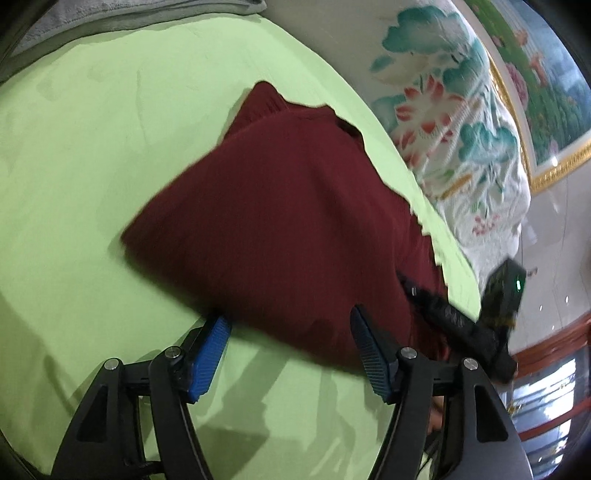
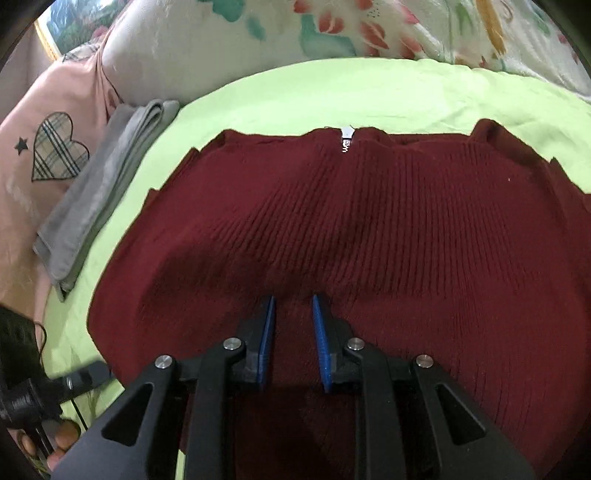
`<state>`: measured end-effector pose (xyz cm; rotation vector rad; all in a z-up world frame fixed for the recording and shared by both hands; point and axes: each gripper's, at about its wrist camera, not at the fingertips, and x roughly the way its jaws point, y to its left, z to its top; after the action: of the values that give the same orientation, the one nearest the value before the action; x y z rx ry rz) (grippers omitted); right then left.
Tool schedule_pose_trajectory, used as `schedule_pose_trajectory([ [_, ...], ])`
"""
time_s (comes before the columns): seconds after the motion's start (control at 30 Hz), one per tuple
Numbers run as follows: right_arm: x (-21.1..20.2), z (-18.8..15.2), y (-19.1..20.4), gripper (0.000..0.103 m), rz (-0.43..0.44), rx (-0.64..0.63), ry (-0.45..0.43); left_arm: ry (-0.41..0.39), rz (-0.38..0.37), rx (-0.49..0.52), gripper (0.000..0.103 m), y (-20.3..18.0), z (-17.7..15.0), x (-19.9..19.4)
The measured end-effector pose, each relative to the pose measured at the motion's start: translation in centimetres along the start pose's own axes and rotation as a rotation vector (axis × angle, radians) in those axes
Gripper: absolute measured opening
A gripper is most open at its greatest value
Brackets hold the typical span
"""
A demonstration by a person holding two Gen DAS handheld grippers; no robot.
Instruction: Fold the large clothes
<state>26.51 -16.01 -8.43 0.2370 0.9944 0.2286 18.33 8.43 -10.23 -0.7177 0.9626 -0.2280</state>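
Note:
A dark red ribbed knit sweater (image 1: 288,206) lies on a light green sheet (image 1: 92,166). In the right wrist view the sweater (image 2: 369,229) fills the middle, with a small white label (image 2: 347,138) at its far edge. My left gripper (image 1: 290,321) is open, its blue pads either side of the sweater's near edge, just above the sheet. My right gripper (image 2: 293,306) is partly open over the sweater's near part, with knit fabric showing between the pads; it grips nothing that I can see. The right gripper's body also shows in the left wrist view (image 1: 461,317).
A folded grey cloth (image 2: 99,206) lies on the sheet at the left. A pink garment with a plaid heart (image 2: 59,147) lies beyond it. A floral quilt (image 2: 332,26) is bunched along the far side. A framed picture (image 1: 535,74) hangs on the wall.

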Motion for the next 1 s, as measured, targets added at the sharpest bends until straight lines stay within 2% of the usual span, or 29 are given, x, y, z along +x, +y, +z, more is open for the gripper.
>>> schedule_pose_trajectory([
  [0.1, 0.0, -0.1, 0.1, 0.021, -0.008, -0.013, 0.000, -0.037, 0.017, -0.011, 0.066, -0.4, 1.6, 1.1],
  [0.17, -0.1, -0.1, -0.4, 0.021, 0.017, 0.006, -0.005, -0.052, 0.037, -0.006, 0.060, -0.8, 2.3, 1.8],
  [0.23, 0.0, -0.3, -0.6, 0.021, 0.038, 0.024, -0.011, -0.057, 0.044, 0.009, 0.036, -1.4, 2.8, 2.2],
  [0.27, -0.1, -0.3, -0.8, 0.021, 0.045, 0.028, -0.014, -0.049, 0.038, 0.020, 0.019, -1.7, 3.0, 2.4],
  [0.3, -0.1, -0.4, -0.8, 0.021, 0.050, 0.033, -0.016, -0.054, 0.034, 0.035, 0.015, -2.2, 3.2, 2.5],
  [0.43, -0.4, -0.5, -1.8, 0.021, 0.097, 0.084, -0.018, -0.102, 0.022, 0.118, 0.012, -5.1, 3.4, 1.1],
  [0.5, -0.5, -0.5, -2.7, 0.021, 0.150, 0.138, -0.013, -0.118, -0.006, 0.170, 0.010, -7.4, 3.5, 0.4],
  [0.6, -0.9, -0.6, -5.5, 0.022, 0.315, 0.290, 0.011, -0.135, -0.052, 0.275, 0.009, -11.8, 3.2, -0.1],
  [0.67, -1.9, -1.0, -8.4, 0.023, 0.427, 0.425, 0.011, -0.126, -0.088, 0.364, 0.008, -15.1, 2.5, 0.3],
  [0.8, -5.0, -2.1, -13.4, 0.023, 0.492, 0.576, -0.082, -0.071, -0.116, 0.530, 0.007, -20.4, -0.4, 3.3],
  [0.83, -5.8, -2.5, -14.8, 0.025, 0.513, 0.618, -0.110, -0.043, -0.112, 0.574, 0.007, -21.5, -1.4, 4.5],
  [0.9, -7.1, -3.2, -17.0, 0.041, 0.557, 0.686, -0.156, 0.017, -0.079, 0.663, 0.007, -23.0, -3.8, 7.3],
  [0.93, -7.5, -3.4, -17.8, 0.052, 0.583, 0.706, -0.174, 0.037, -0.053, 0.704, 0.007, -23.4, -4.8, 8.6],
  [1.0, -8.0, -3.5, -18.7, 0.055, 0.617, 0.715, -0.181, 0.065, 0.026, 0.793, 0.007, -23.9, -6.9, 11.0],
])
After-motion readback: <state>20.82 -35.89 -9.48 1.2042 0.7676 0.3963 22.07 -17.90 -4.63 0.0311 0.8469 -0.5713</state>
